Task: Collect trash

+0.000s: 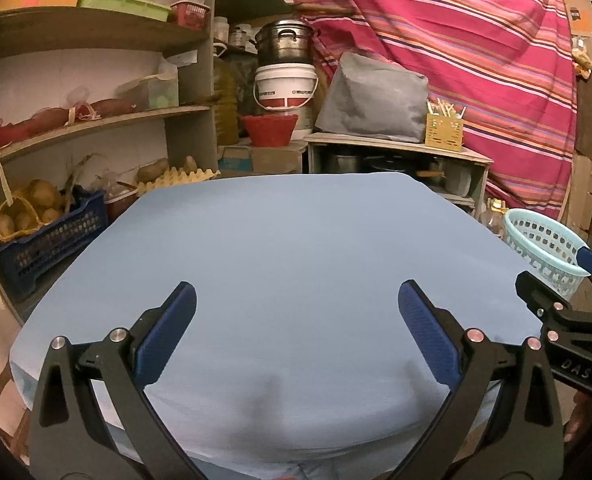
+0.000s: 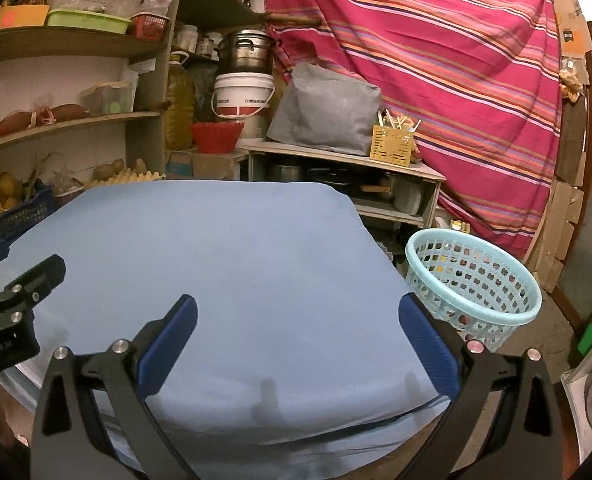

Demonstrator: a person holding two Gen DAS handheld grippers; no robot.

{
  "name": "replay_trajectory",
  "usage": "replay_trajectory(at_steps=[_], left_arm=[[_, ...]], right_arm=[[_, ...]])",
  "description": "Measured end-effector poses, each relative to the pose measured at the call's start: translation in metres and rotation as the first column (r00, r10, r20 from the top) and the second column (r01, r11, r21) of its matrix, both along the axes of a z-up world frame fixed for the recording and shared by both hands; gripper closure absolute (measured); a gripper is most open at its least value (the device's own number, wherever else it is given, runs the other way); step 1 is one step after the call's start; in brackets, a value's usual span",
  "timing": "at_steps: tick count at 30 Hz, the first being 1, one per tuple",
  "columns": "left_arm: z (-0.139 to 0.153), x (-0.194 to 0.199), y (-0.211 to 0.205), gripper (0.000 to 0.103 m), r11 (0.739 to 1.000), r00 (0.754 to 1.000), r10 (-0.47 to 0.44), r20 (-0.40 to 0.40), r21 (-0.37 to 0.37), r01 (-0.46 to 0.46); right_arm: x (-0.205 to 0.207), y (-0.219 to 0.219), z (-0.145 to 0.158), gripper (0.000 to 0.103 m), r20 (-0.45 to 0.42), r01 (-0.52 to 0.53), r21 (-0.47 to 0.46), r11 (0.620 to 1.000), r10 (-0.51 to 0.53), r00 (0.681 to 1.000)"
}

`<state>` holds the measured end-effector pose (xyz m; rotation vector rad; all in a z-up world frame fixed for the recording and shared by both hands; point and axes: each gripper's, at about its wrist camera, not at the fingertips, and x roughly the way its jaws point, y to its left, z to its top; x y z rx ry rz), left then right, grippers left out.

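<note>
A table covered with a light blue cloth (image 1: 288, 248) fills the middle of both views (image 2: 224, 256). No trash shows on it. My left gripper (image 1: 296, 300) is open and empty above the table's near edge. My right gripper (image 2: 296, 312) is open and empty above the table's near right corner. A light blue perforated basket (image 2: 475, 292) stands on the floor to the right of the table; it also shows in the left wrist view (image 1: 543, 248). The right gripper's body shows at the right edge of the left wrist view (image 1: 567, 320).
Wooden shelves (image 1: 96, 128) with produce, a dark blue crate (image 1: 44, 236) and egg trays stand at the left. A white bucket (image 1: 286, 88), pot, grey bag (image 1: 375, 100) and yellow holder (image 1: 443, 130) sit behind the table. A striped red cloth (image 1: 475, 60) hangs behind.
</note>
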<state>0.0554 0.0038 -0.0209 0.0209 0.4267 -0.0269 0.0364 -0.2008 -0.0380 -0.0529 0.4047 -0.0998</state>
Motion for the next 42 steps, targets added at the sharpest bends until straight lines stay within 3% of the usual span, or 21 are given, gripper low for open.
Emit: replay_trajectory(at_steps=[21,29,42], left_arm=[[0.000,-0.005,-0.006,0.005,1.000,1.000,-0.004,0.021,0.010,0.004],[0.002,-0.006,-0.004,0.005,1.000,1.000,0.005,0.019,-0.021,-0.004],[0.002,-0.012,-0.010,0.005,1.000,0.998,0.006,0.056,0.021,-0.007]], right_arm=[[0.003,0.006,0.002,0.005,0.001,-0.006,-0.019,1.000,0.006,1.000],[0.003,0.002,0.002,0.005,0.002,-0.003,-0.012,1.000,0.003,1.000],[0.002,0.003,0.001,0.005,0.002,0.002,-0.013,1.000,-0.002,1.000]])
